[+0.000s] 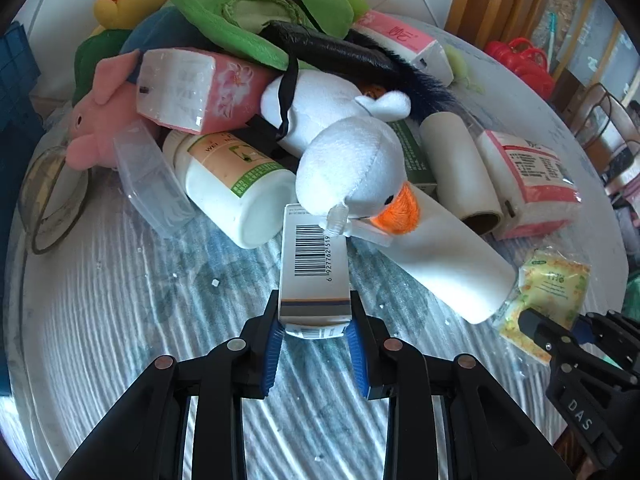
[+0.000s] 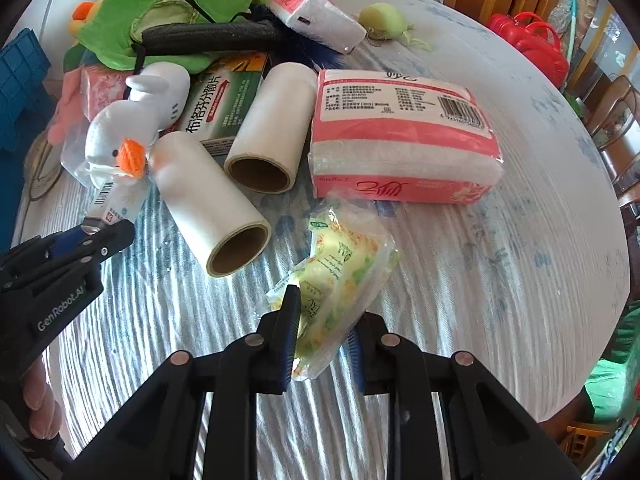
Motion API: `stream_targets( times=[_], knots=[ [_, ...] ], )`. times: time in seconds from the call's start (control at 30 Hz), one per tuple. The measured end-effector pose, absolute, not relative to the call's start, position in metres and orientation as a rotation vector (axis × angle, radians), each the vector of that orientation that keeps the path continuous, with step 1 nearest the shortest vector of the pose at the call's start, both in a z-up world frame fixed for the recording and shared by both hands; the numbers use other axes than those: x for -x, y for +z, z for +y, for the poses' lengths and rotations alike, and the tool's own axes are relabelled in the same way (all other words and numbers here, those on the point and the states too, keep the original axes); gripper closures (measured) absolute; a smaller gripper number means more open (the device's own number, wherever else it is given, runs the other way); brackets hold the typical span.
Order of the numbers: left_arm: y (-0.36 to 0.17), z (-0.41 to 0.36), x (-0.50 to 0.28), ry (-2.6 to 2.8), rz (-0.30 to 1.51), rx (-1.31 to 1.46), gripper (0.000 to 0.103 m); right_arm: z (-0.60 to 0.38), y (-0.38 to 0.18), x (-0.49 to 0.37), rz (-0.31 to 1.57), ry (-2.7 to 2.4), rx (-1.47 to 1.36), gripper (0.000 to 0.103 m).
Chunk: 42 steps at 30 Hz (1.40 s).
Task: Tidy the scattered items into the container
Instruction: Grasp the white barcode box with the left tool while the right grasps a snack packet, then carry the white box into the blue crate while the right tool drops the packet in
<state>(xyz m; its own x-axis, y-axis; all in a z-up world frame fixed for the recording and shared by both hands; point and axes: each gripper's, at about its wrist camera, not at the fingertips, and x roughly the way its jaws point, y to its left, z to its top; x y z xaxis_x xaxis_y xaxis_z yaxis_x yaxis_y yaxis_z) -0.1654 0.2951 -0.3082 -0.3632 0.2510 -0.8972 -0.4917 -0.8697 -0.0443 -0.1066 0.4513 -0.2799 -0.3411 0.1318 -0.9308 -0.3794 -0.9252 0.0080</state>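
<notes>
My left gripper [image 1: 314, 320] is shut on the near end of a small white box with a barcode [image 1: 314, 264], just in front of a white plush goose [image 1: 352, 172]. In the right wrist view that same gripper [image 2: 100, 236] shows at the left edge with the box [image 2: 114, 200]. My right gripper [image 2: 324, 332] is shut on a yellow-green plastic packet [image 2: 344, 264], whose far end hangs crumpled over the table. The blue crate [image 2: 20, 80] stands at the far left edge of the table.
A pile lies behind: white bottle [image 1: 236, 192], two paper rolls [image 2: 212, 204], pink tissue packs [image 2: 400, 136], a green medicine box [image 2: 224, 100], green plush toys [image 1: 256, 12], a pink plush pig [image 1: 100, 116]. The striped tablecloth [image 2: 480, 260] is bare at right. Chairs and a red basket [image 2: 532, 44] stand beyond.
</notes>
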Motion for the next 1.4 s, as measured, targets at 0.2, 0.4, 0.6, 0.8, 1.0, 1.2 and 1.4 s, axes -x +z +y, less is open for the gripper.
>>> stream_targets(
  times=[0.2,0.4,0.6,0.8,1.0,1.2,1.4],
  knots=[
    [-0.279,0.263,0.158,2.283,0.312,1.359,0.074,0.443,-0.261,0.109,0.326,2.369,1.521,0.082],
    [-0.232,0.252,0.186,2.395,0.245,1.304,0.074,0.435,-0.223,0.133,0.249,2.544,1.471,0.082],
    [-0.179,0.230,0.199,2.583,0.200,1.213,0.074,0.405,-0.174,0.168,0.192,2.799,1.388,0.082],
    [-0.112,0.177,0.206,2.798,0.134,1.051,0.074,0.343,-0.119,0.197,0.062,3.015,1.274,0.082],
    [-0.040,0.103,0.212,2.973,0.129,0.843,0.074,0.256,-0.054,0.224,-0.039,3.227,1.072,0.082],
    [0.019,-0.007,0.215,3.131,0.134,0.659,0.074,0.134,0.006,0.247,-0.075,3.425,0.879,0.082],
    [0.023,-0.123,0.232,3.234,0.067,0.729,0.074,0.015,0.019,0.266,-0.143,3.540,0.900,0.082]
  ],
)
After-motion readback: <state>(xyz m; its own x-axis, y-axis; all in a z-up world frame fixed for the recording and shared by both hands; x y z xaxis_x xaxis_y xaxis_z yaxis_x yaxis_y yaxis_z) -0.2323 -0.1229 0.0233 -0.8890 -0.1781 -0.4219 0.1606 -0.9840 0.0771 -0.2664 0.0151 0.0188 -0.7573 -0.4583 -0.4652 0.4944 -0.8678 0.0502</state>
